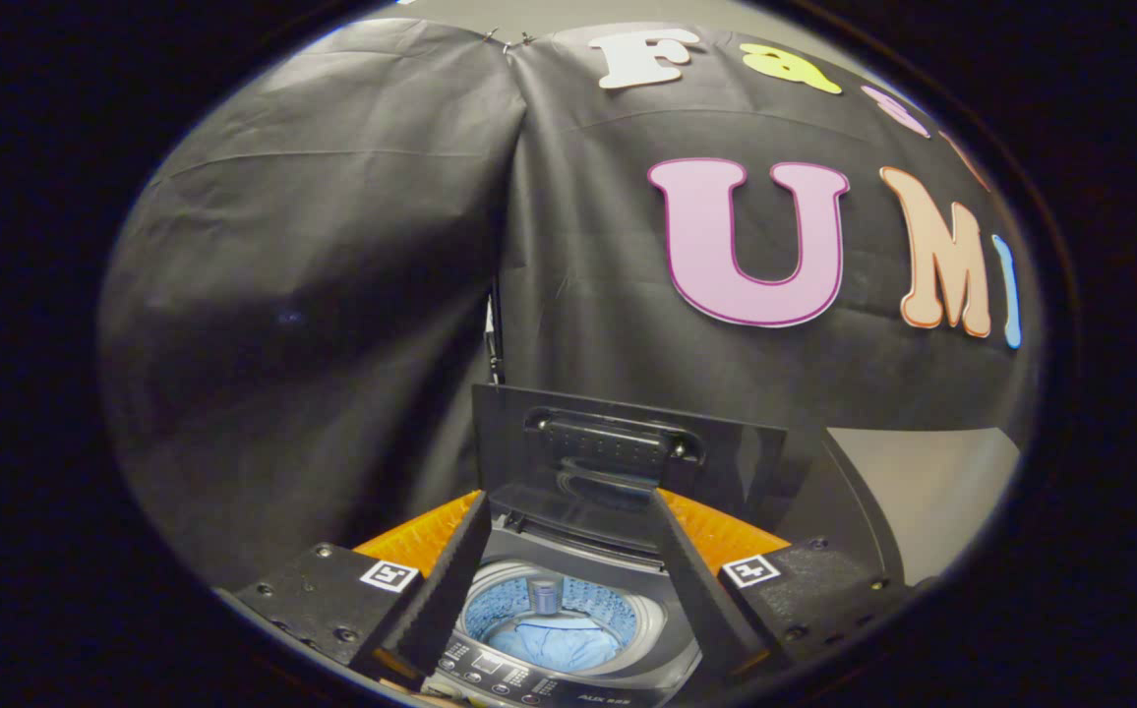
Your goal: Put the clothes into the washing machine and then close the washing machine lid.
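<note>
The light-blue clothes (557,641) lie inside the drum of the washing machine (568,678), around its central post; the lid (618,462) stands raised behind the opening, handle toward the camera; the gripper (568,580) hovers above, its 2 fingers (450,580) spread apart and holding nothing, framing the drum.

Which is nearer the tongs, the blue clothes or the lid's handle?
The blue clothes, lying down in the washing machine drum between the open tongs. The handle sits farther off, high on the raised lid beyond the tips.
</note>
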`<state>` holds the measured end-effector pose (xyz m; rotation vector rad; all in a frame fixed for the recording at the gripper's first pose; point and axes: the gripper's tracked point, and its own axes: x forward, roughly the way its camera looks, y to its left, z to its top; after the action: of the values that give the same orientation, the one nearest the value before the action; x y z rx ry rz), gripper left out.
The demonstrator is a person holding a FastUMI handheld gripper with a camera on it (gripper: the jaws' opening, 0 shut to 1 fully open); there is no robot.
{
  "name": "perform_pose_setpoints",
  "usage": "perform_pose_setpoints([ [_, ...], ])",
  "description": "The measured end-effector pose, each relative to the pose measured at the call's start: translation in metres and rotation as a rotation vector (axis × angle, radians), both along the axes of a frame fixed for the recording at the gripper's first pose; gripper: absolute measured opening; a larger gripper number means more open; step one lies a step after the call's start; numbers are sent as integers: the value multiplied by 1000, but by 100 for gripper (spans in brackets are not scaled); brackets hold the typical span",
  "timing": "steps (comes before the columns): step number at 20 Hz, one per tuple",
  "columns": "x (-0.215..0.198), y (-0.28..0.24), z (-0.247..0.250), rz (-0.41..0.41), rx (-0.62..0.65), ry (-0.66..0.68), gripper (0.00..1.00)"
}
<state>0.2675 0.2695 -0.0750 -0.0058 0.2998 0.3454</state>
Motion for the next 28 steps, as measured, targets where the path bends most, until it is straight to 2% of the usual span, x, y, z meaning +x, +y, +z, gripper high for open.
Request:
perform_pose_setpoints([
  [6, 16, -16, 25, -59, 12, -31, 96],
  [12, 30, -17, 54, -76, 1, -81, 96],
  [20, 75, -15, 86, -132, -11, -143, 95],
  [28, 130, -21, 74, -194, -59, -164, 96],
])
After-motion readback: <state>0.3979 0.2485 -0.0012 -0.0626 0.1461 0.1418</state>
